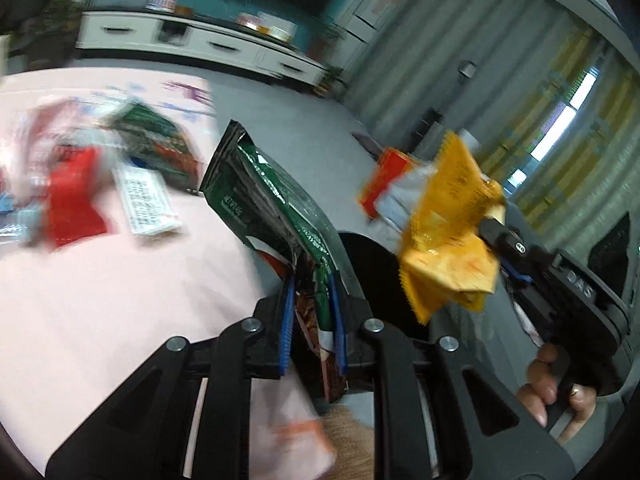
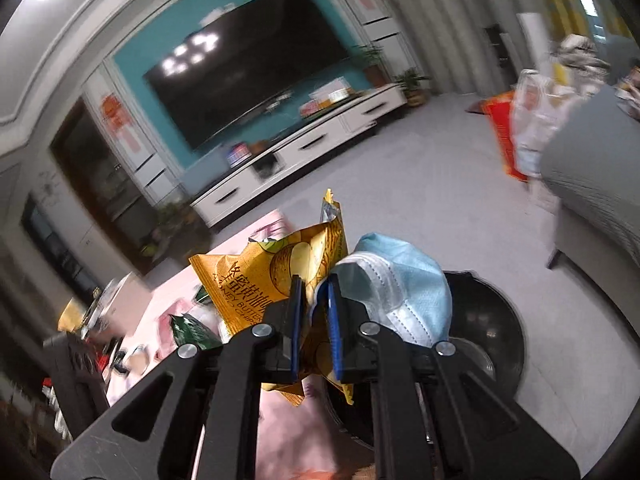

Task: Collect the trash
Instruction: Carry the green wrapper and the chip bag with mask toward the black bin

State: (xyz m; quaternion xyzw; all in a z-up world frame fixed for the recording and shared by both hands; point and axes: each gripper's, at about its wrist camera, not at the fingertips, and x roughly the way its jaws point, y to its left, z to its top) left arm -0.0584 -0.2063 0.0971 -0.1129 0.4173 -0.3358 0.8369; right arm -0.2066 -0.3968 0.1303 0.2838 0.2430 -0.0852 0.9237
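The pink worktop point(image 1: 100, 280) lies at my left, with blurred wrappers point(image 1: 72, 196) at its far side; the black bin point(image 2: 488, 320) sits on the floor at right; my left hand-held gripper point(image 1: 310, 320) is clamped on a green packet point(image 1: 268, 200); my right hand-held gripper point(image 2: 314, 320) grips a yellow chip bag point(image 2: 256, 280) and blue mask point(image 2: 404, 280).

A dark television point(image 2: 256, 64) is hanging on a teal wall point(image 2: 132, 60) above a white drawer cabinet point(image 2: 304, 148), potted plants point(image 2: 412, 84) flanking it; grey curtains point(image 1: 460, 60) are hanging nearby.
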